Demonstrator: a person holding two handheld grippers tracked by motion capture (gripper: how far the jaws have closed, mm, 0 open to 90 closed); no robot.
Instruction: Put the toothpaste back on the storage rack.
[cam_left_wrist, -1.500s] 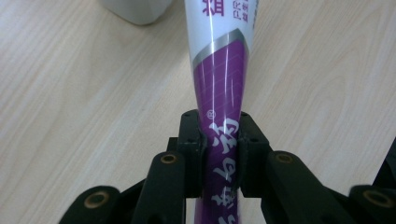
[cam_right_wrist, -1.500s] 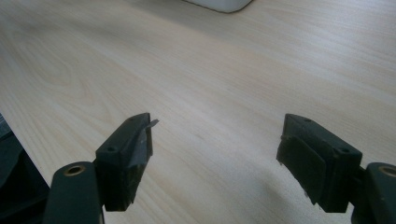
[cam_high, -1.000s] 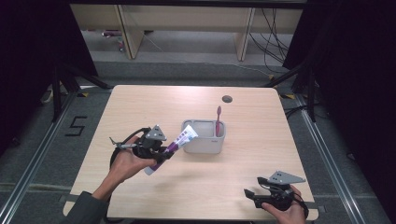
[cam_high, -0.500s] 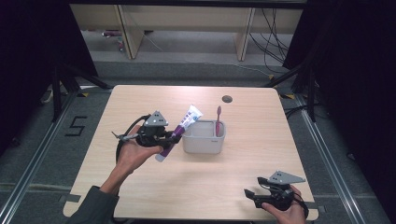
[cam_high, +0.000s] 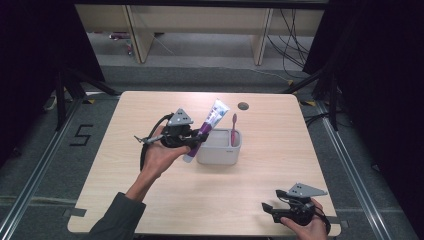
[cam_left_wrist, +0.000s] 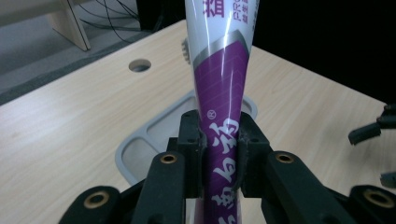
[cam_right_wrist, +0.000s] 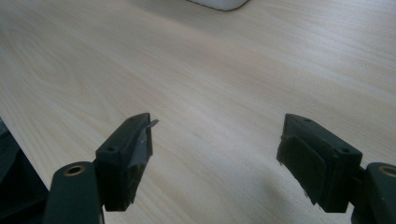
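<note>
My left gripper (cam_high: 196, 141) (cam_left_wrist: 219, 140) is shut on a purple and white toothpaste tube (cam_high: 207, 126) (cam_left_wrist: 223, 88), held above the table with its white end tilted up and to the right. Just right of it stands a grey holder (cam_high: 219, 151) (cam_left_wrist: 140, 149) with a purple toothbrush (cam_high: 233, 127) upright in it. My right gripper (cam_high: 269, 210) (cam_right_wrist: 219, 149) rests near the table's front right edge, open, with bare wood between its jaws.
The light wooden table (cam_high: 280, 150) has a round cable hole (cam_high: 243, 105) at its back edge. A pale object's edge (cam_right_wrist: 219, 3) lies at the top of the right gripper view. Dark floor surrounds the table.
My left gripper has carried the toothpaste tube up and toward the back of the table, tilting it more upright beside the holder. The right gripper has stayed put.
</note>
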